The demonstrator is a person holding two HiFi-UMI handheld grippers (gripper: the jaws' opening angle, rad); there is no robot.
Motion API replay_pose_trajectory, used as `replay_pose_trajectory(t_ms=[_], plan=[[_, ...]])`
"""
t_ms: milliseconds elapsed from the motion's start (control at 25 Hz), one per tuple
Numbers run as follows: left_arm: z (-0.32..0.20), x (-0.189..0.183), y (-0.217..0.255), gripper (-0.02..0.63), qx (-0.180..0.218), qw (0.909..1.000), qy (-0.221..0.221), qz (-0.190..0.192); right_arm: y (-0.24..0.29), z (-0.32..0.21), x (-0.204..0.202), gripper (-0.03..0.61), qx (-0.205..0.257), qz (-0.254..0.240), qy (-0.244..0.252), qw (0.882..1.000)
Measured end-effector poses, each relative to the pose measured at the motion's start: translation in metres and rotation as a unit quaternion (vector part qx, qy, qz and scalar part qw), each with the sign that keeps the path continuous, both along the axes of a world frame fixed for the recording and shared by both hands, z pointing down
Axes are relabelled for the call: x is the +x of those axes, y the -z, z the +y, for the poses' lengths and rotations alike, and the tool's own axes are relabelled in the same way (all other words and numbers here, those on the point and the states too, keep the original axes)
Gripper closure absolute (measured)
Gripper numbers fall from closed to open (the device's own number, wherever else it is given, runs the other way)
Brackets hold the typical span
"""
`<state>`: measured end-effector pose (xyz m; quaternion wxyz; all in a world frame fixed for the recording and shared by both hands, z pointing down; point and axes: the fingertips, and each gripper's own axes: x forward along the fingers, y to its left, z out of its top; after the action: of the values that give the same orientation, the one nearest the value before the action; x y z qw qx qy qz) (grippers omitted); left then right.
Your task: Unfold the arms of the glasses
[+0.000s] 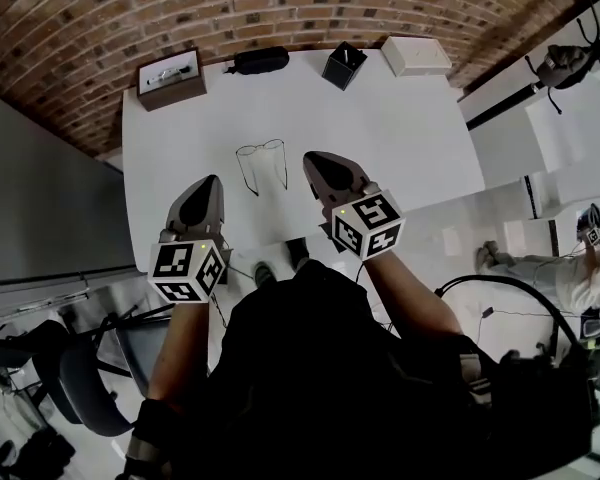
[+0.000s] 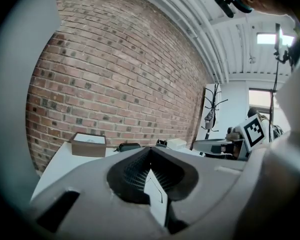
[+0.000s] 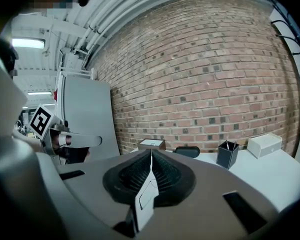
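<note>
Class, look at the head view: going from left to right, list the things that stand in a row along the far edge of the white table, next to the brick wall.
brown box → black case → black pen holder → white box

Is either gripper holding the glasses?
No, the glasses lie on the white table with both arms spread, while the left gripper and right gripper hover shut and empty.
</note>
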<state>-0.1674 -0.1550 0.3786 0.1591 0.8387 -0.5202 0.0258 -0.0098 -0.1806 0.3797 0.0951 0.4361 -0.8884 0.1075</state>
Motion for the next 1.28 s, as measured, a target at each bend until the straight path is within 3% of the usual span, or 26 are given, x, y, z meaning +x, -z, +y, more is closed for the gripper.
replay_pose_trajectory(t_ms=[160, 360, 640, 1280], plan=[[0.005, -0.002, 0.002, 0.603, 0.006, 1.0000, 0.003, -0.004, 0.010, 0.005, -0.001, 0.565, 0.014, 0.003, -0.009, 1.000], [0.002, -0.008, 0.007, 0.603, 0.005, 0.9986, 0.053, -0.005, 0.032, 0.002, 0.007, 0.569, 0.049, -0.001, -0.024, 0.999], [-0.001, -0.004, 0.041, 0.603, 0.044, 0.9944, 0.096, -0.007, 0.071, -0.001, 0.034, 0.569, 0.099, -0.005, -0.035, 0.994], [-0.008, 0.009, 0.052, 0.603, 0.051, 0.9891, 0.135, -0.030, 0.079, -0.021, 0.061, 0.571, 0.101, -0.006, -0.031, 0.994]])
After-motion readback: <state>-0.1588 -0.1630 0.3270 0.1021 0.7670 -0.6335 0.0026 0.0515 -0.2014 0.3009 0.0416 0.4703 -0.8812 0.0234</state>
